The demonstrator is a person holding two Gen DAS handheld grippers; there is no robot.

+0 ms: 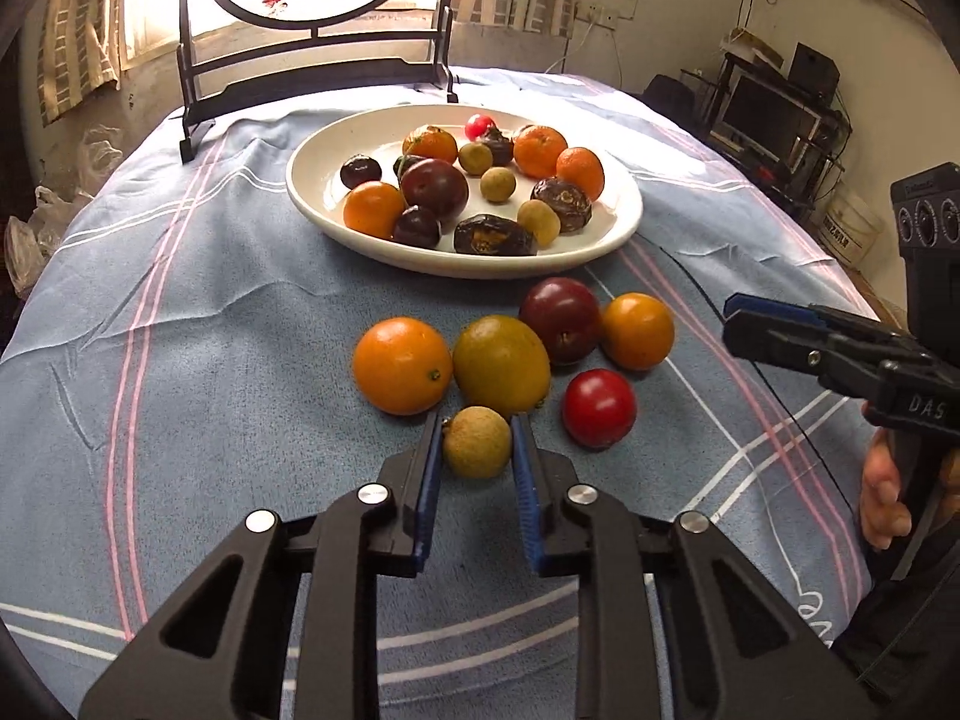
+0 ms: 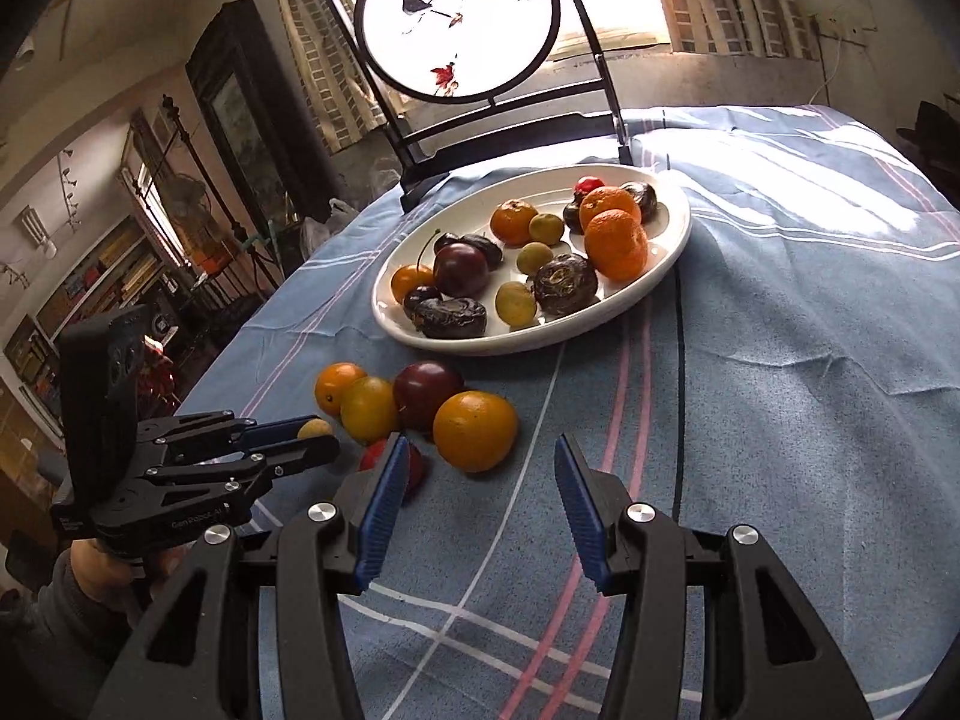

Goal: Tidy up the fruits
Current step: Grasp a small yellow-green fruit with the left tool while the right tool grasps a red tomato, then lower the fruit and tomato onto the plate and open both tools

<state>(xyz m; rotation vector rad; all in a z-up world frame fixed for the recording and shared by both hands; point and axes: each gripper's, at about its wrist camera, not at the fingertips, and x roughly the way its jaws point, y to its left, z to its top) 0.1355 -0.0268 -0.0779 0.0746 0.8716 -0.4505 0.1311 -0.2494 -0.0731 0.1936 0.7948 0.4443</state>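
My left tongs (image 1: pixel 477 441) are clenched on the small tan longan (image 1: pixel 477 441) — both blue pads press on its sides, and the fruit sits low on the striped cloth of the worktop (image 1: pixel 210 360), at about 6 o'clock of the loose group. I judge that the step in hand is the pick-up of this fruit, with the carry to the white plate (image 1: pixel 324 192) not yet done. The plate stands at 12 o'clock from the longan, well apart, and it already holds tangerines, dark plums and other longans.

The next move, as I see it, calls for a straight lift first. The orange (image 1: pixel 402 365) lies just beside the left pad at 11 o'clock, and the yellow-green fruit (image 1: pixel 501 363) is just beside the longan at 12 o'clock — whether they touch it I cannot tell. A forward drag would push them, so I must go up before I go toward the plate. The longan is round and small, and I think it could slip out if I tilt.

My right tongs (image 2: pixel 477 480) are released, jaws apart with nothing between them, hanging above the cloth near the second orange (image 2: pixel 475 431). The red fruit (image 1: pixel 599 407) is at 3 o'clock of the longan, and the dark plum (image 1: pixel 561 319) at 1 o'clock beyond it.

At the far edge, behind the plate, a decorative round screen (image 1: pixel 312 30) on a dark stand is standing. A thin black cable (image 2: pixel 681 390) runs over the cloth at the right of the plate; it does not cross my path.
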